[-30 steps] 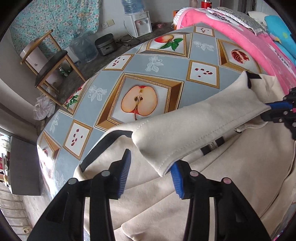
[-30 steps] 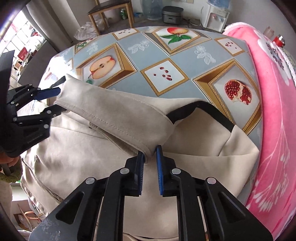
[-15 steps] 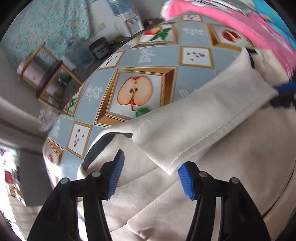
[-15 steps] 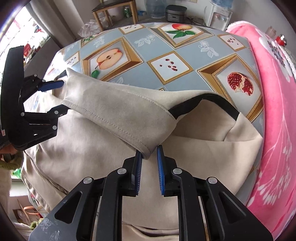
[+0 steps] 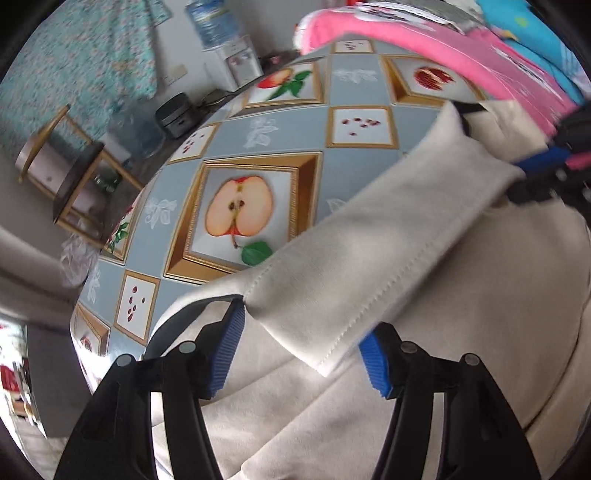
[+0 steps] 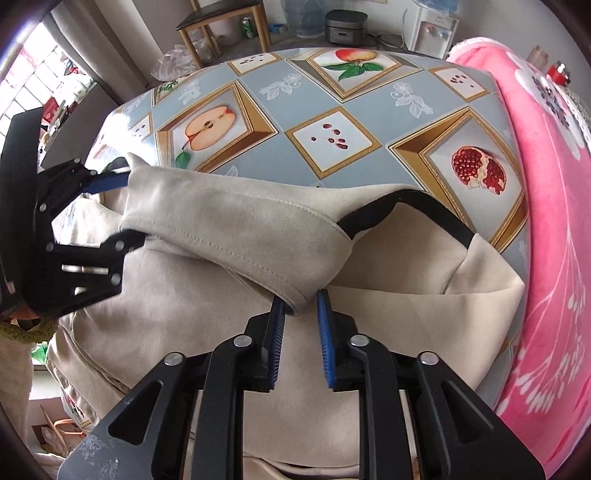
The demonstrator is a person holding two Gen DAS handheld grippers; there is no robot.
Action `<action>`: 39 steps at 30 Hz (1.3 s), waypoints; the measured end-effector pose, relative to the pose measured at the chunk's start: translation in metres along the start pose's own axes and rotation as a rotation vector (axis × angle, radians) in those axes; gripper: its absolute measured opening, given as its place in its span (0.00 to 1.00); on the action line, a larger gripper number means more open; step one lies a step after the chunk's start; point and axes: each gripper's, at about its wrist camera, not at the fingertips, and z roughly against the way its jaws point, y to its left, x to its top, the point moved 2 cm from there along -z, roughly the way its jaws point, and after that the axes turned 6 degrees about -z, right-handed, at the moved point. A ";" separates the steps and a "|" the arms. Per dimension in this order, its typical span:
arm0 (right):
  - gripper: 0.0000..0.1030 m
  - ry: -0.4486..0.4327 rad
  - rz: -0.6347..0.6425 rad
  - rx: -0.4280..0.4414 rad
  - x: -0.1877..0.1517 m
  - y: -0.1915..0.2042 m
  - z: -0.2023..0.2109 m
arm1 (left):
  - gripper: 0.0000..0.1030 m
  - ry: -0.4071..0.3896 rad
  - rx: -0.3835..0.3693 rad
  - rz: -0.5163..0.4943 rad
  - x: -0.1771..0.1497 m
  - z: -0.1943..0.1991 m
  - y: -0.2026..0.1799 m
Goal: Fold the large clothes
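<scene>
A large cream garment (image 5: 461, 295) (image 6: 184, 314) with black neck trim lies on the fruit-patterned table (image 5: 258, 125) (image 6: 369, 107). A cream sleeve (image 5: 369, 251) (image 6: 229, 221) is folded across it and runs from one gripper to the other. My left gripper (image 5: 301, 354) (image 6: 135, 205) is open; the sleeve's stitched end lies between its blue pads, which stand clear of it. My right gripper (image 6: 299, 328) (image 5: 524, 177) has its jaws opening around the sleeve's other end, with a gap at the right pad.
A thick pink blanket (image 5: 424, 48) (image 6: 546, 184) is piled along the table's right side, close to the garment. Beyond the far table edge stand a wooden stool (image 5: 81, 177), a water dispenser (image 5: 236, 62) (image 6: 432, 29) and a rice cooker (image 6: 345, 24).
The left jaws have spread wider and the left view has rolled. The right jaws, shut on the sleeve's end a second ago, have parted from it.
</scene>
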 end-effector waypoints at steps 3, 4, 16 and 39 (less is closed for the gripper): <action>0.41 -0.028 -0.018 0.041 0.004 0.001 0.003 | 0.60 -0.009 -0.030 -0.038 -0.007 0.006 -0.004; 0.43 -0.042 -0.022 0.056 0.006 0.003 0.005 | 0.60 -0.012 -0.034 -0.049 -0.008 0.008 -0.006; 0.53 -0.085 -0.051 0.090 0.030 0.021 -0.015 | 0.61 -0.043 -0.083 -0.091 -0.016 0.013 -0.015; 0.12 -0.034 -0.110 0.449 0.067 0.034 -0.017 | 0.61 -0.196 -0.183 0.099 -0.030 0.067 0.019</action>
